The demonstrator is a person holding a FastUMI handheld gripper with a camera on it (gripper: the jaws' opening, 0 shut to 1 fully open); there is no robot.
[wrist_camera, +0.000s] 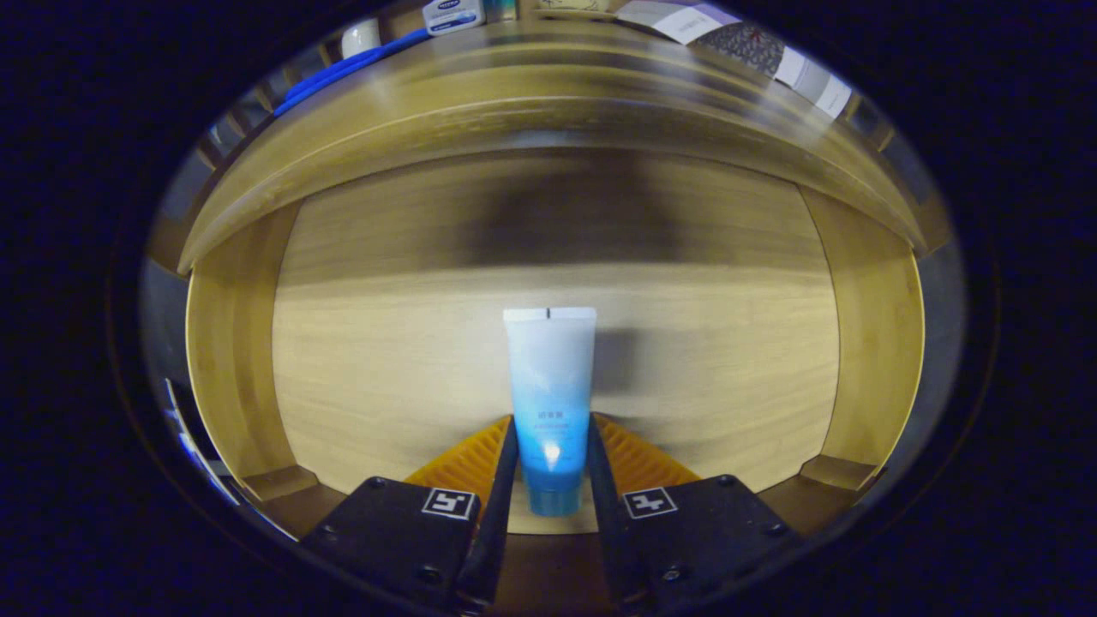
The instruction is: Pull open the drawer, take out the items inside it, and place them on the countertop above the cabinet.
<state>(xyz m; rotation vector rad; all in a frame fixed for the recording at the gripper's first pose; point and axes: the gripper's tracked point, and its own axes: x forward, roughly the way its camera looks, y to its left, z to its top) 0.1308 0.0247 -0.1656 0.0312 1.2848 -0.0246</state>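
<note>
Gripper (551, 467) pinching one blue tube (549, 403), frame centre; both fingers on it. One open drawer (343, 360) below.

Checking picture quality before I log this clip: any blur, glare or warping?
Gripper view: fisheye bends the drawer walls; countertop edge smeared by motion blur; small glare spot on the tube, which casts a soft shadow beside it; hand-held gripper fingers, shut on the tube, look sharp.

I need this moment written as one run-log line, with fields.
stage: grasping item in open drawer | item: blue-white tube, cap toward gripper | jaws: closed on tube's lower part | countertop: other items there, tube not yet
</note>
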